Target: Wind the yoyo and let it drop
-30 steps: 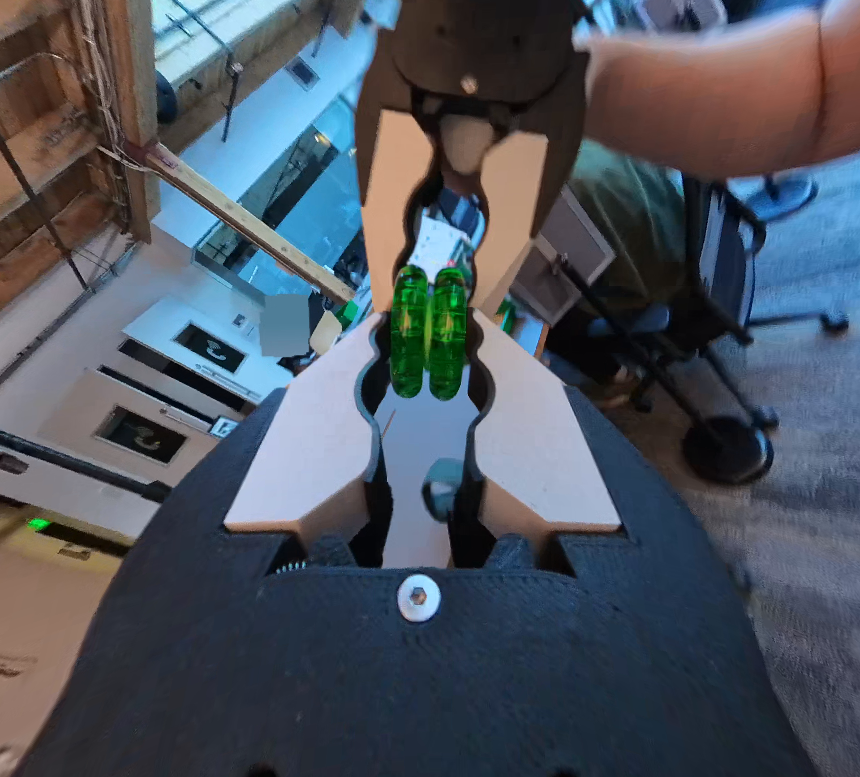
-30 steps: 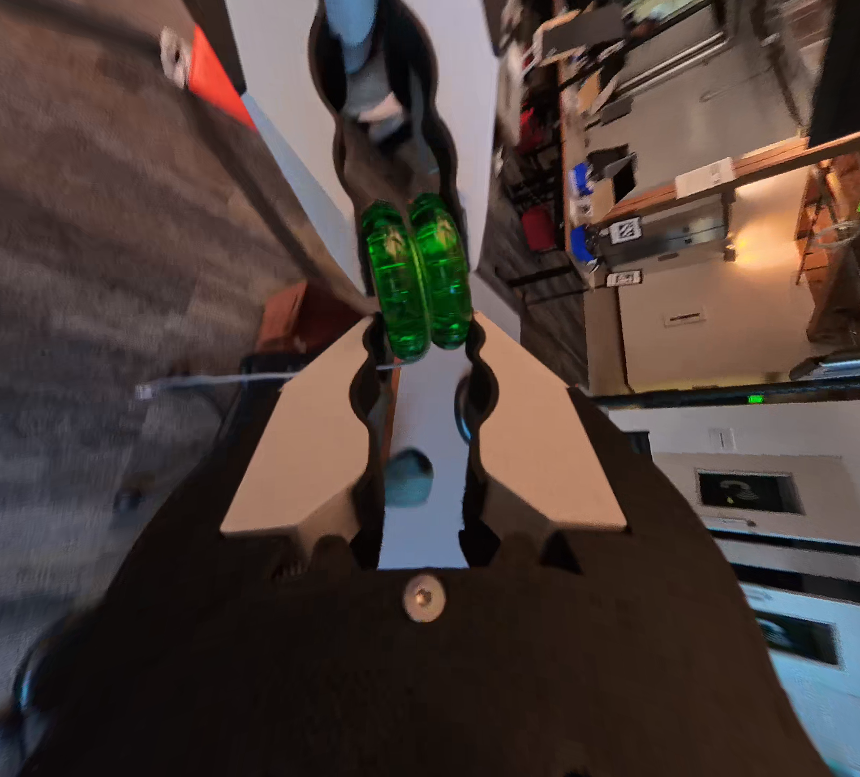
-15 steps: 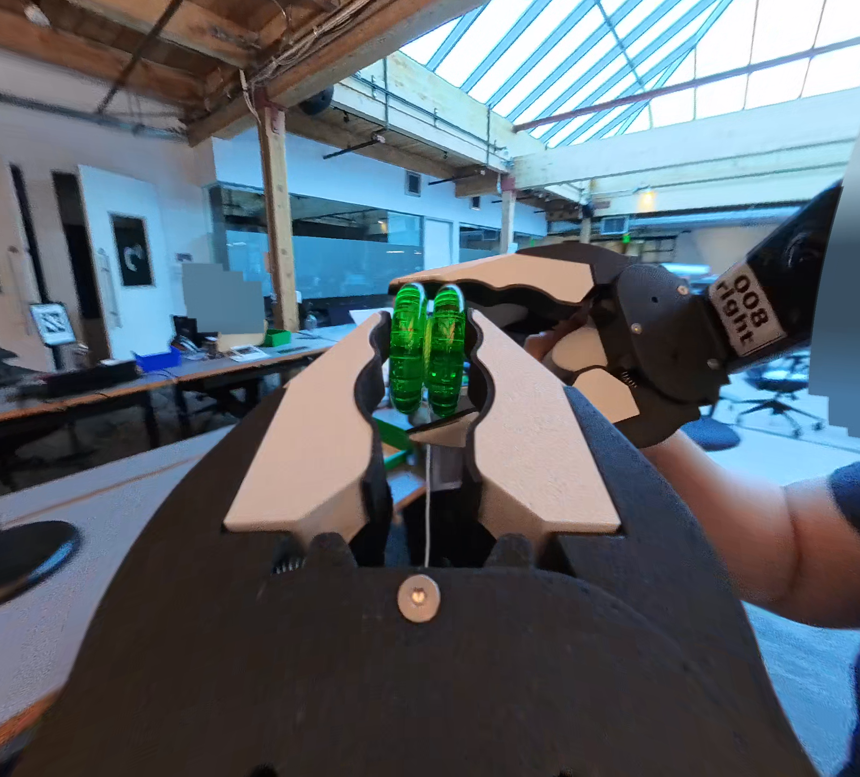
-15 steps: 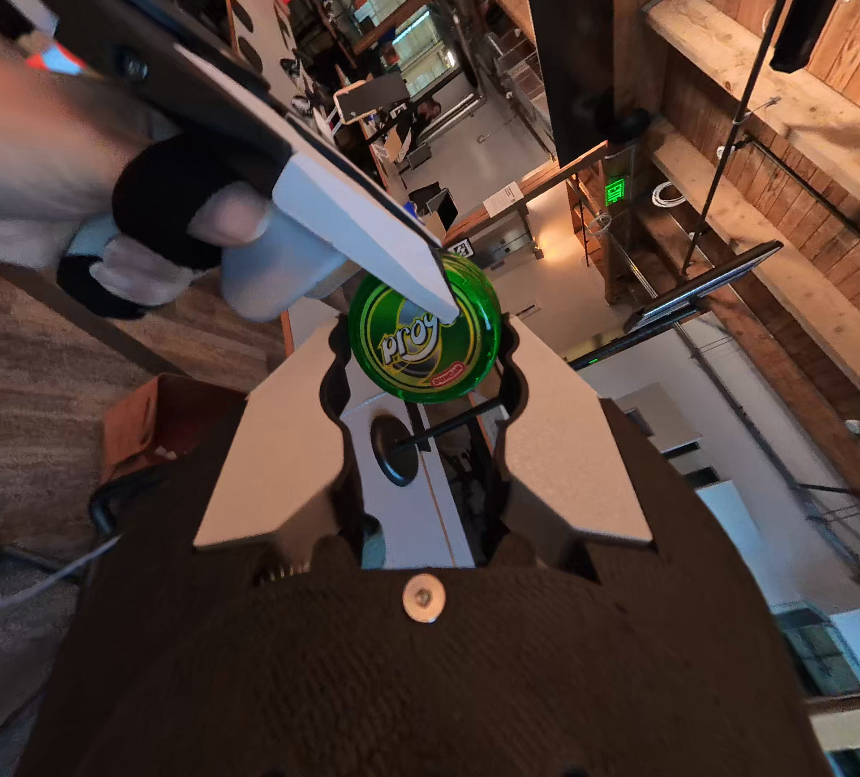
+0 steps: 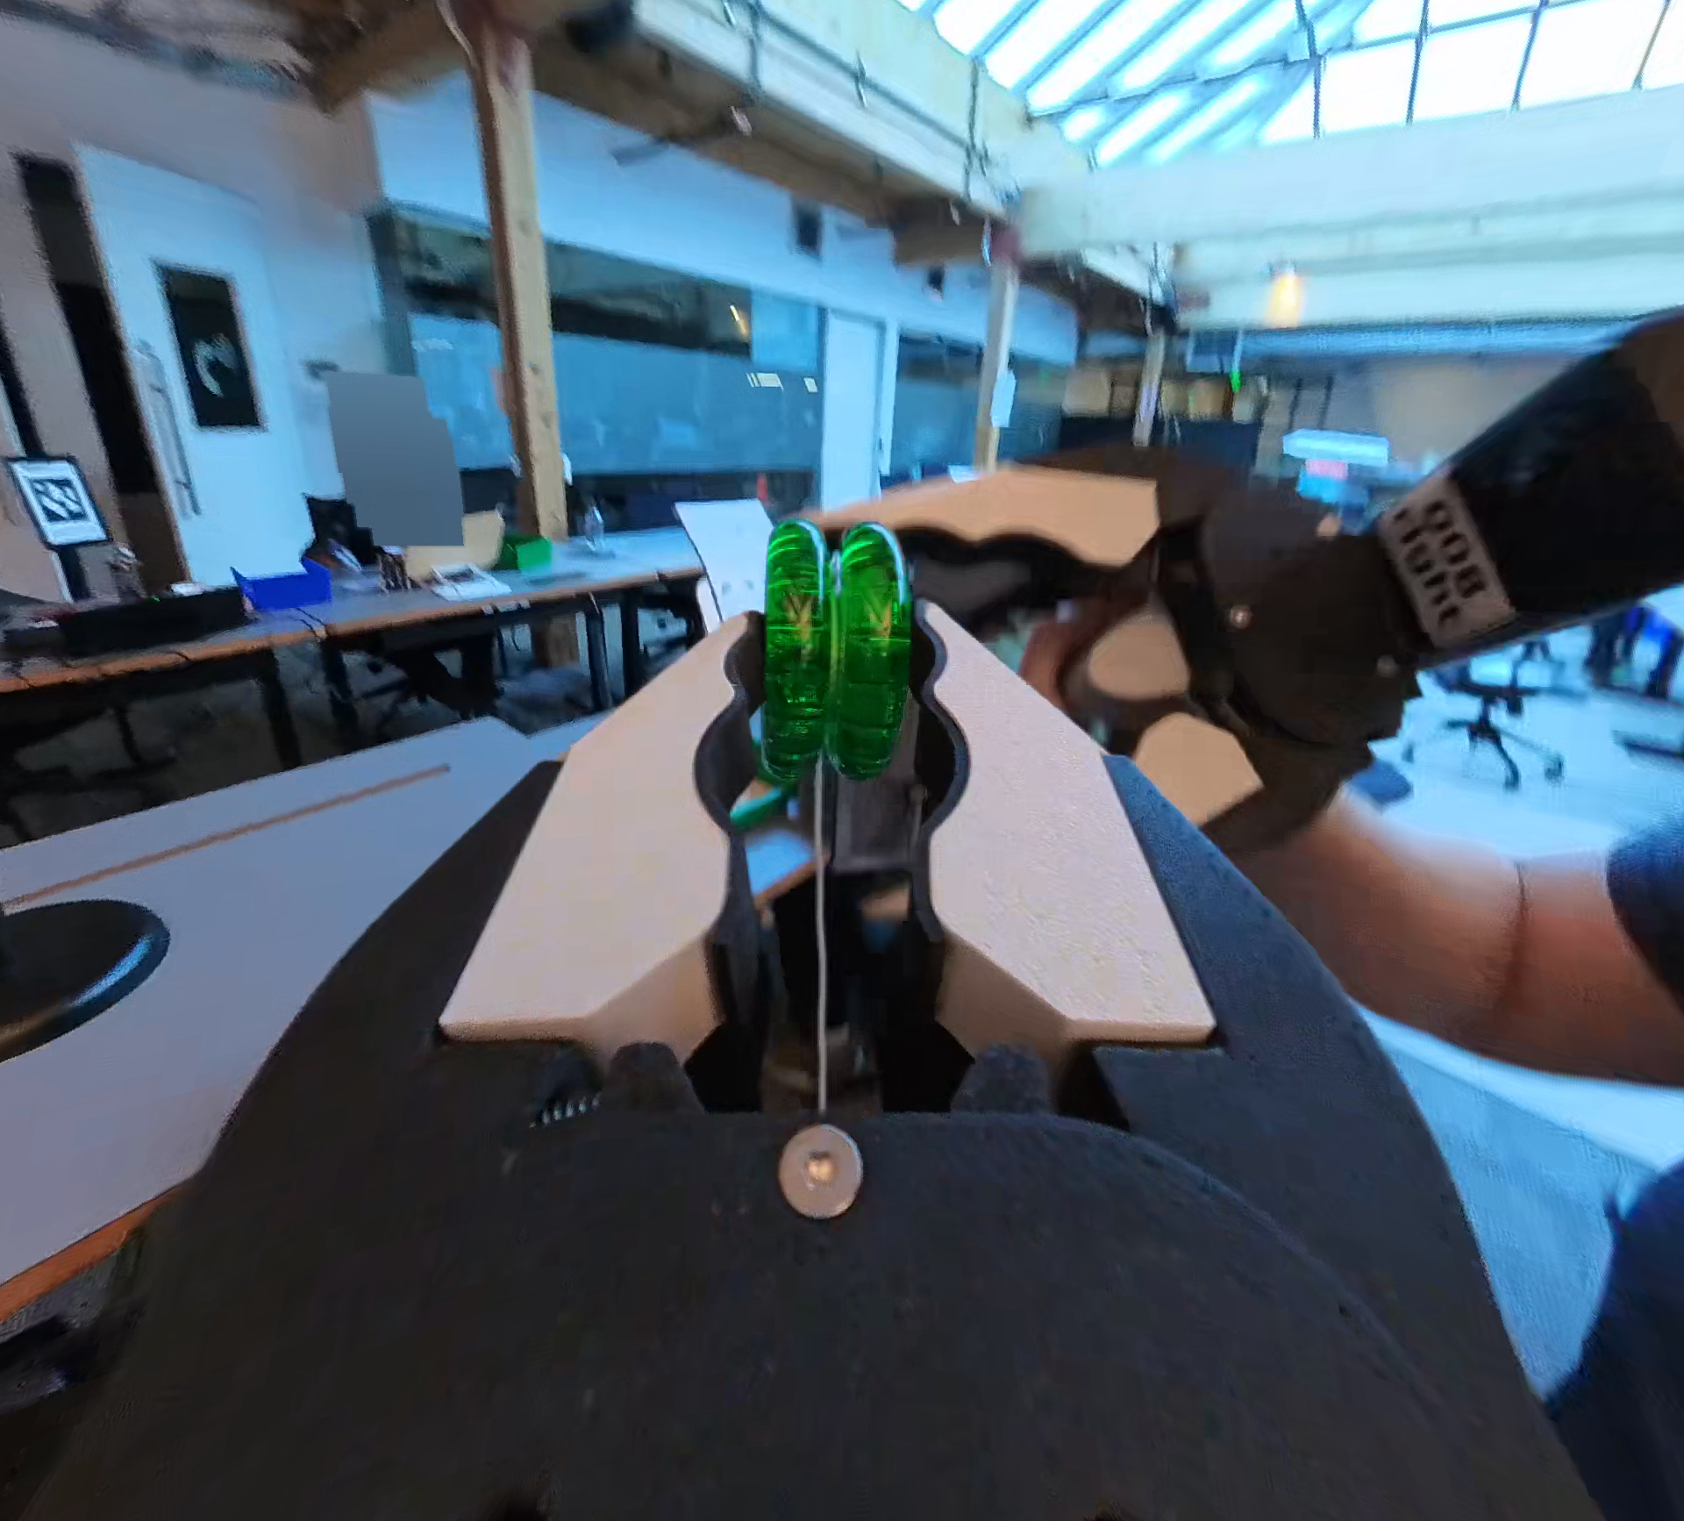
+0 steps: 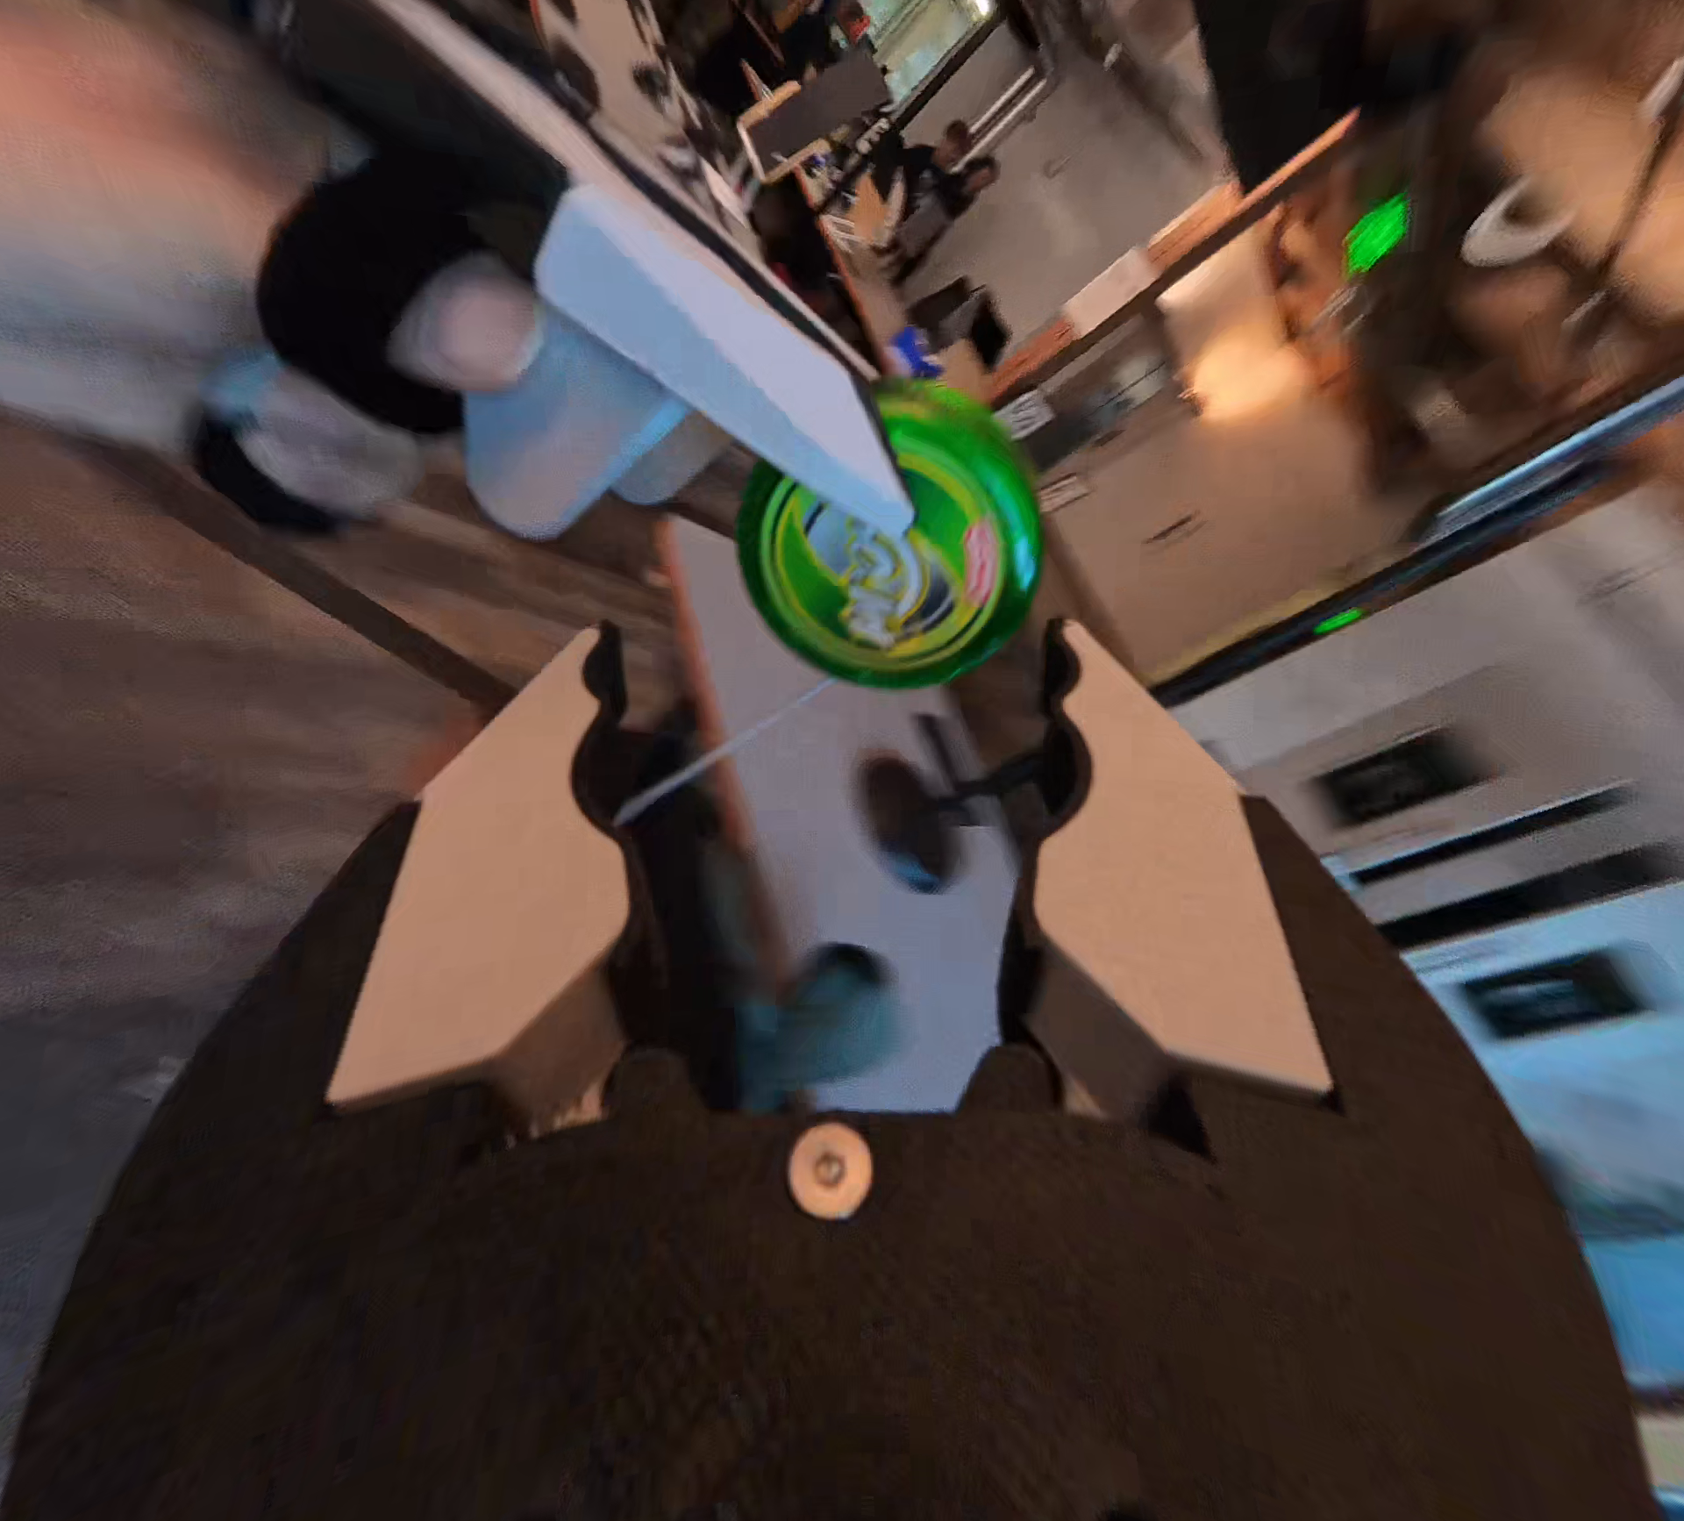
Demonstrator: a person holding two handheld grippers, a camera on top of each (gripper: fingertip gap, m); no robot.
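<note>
The right gripper [image 6: 825,648] stands with its two pale fingers [image 6: 510,867] spread wide and nothing between them. Just beyond their tips sits a green yoyo [image 6: 888,539], its printed round face turned toward the camera and blurred. A pale finger of the left gripper [image 6: 720,347] reaches in from the upper left and presses on that face. A thin white string [image 6: 720,748] runs from the yoyo's lower edge down to the inner notch of the finger on the picture's left. Behind lies a white bench [image 6: 820,757].
</note>
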